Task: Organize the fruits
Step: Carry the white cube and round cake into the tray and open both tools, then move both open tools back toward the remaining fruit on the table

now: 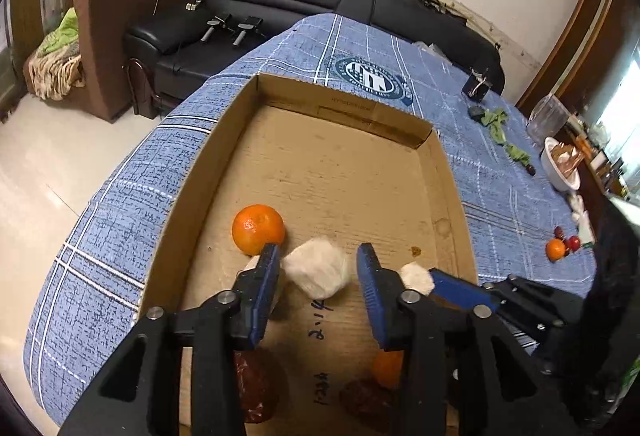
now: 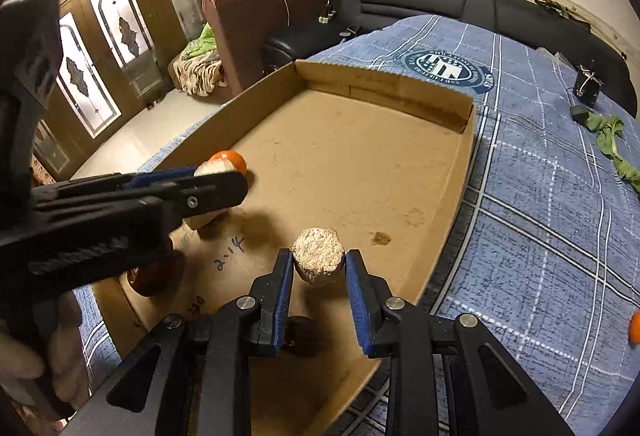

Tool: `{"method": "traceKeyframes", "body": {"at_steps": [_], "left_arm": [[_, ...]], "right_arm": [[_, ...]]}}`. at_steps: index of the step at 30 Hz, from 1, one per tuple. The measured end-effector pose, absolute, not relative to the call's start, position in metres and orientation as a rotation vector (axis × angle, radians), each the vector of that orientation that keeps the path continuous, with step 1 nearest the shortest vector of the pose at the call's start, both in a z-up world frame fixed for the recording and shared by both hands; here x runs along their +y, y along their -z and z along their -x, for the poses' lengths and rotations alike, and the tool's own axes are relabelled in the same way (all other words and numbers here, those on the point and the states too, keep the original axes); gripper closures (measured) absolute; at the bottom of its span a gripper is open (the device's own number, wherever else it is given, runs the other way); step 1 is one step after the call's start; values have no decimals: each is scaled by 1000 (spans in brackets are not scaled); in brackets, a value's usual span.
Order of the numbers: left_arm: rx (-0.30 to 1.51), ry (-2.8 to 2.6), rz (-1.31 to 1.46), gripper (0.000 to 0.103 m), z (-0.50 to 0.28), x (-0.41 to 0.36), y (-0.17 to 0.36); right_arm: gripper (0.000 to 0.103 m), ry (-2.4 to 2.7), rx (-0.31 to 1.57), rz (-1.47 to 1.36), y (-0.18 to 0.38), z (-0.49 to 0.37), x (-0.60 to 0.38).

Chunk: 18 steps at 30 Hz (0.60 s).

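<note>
With our left gripper (image 1: pixel 318 266) fingers apart around the white foam-wrapped fruit (image 1: pixel 318 268) in the cardboard tray (image 1: pixel 192 204), we lower the right gripper (image 2: pixel 318 268), clamped on another wrapped fruit (image 2: pixel 319 261), gently beside it.

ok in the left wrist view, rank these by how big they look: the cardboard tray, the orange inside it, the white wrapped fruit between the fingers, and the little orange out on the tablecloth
1. cardboard tray
2. white wrapped fruit
3. orange, close to the wrapped fruit in size, so that order is unsure
4. little orange, though it lies farther from the camera
</note>
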<state>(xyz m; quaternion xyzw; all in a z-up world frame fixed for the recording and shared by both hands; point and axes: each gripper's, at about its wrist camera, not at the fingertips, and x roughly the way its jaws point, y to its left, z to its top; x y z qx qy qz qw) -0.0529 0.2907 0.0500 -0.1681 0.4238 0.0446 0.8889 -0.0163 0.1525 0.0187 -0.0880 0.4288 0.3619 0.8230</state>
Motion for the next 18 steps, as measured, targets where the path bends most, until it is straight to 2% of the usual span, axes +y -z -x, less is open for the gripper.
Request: {"method": "traceKeyframes", "body": {"at_steps": [4, 7, 9, 10, 11, 15, 18], "left_arm": [[841, -83, 413, 56, 64, 298, -60], [792, -96, 445, 46, 78, 301, -71], [749, -123, 452, 33, 91, 301, -81], [730, -146, 455, 22, 98, 301, -87], [709, -159, 456, 17, 104, 301, -91], [603, -144, 491, 16, 133, 293, -107], [569, -150, 475, 16, 143, 280, -114]], "right_arm": [[70, -770, 899, 193, -22, 20, 154], [70, -775, 888, 161, -28, 23, 147], [70, -779, 879, 123, -36, 24, 137], [70, -781, 874, 103, -39, 26, 132], [70, -780, 867, 86, -43, 27, 126], [69, -756, 843, 34, -58, 35, 102], [62, -704, 825, 42, -69, 41, 84]]}}
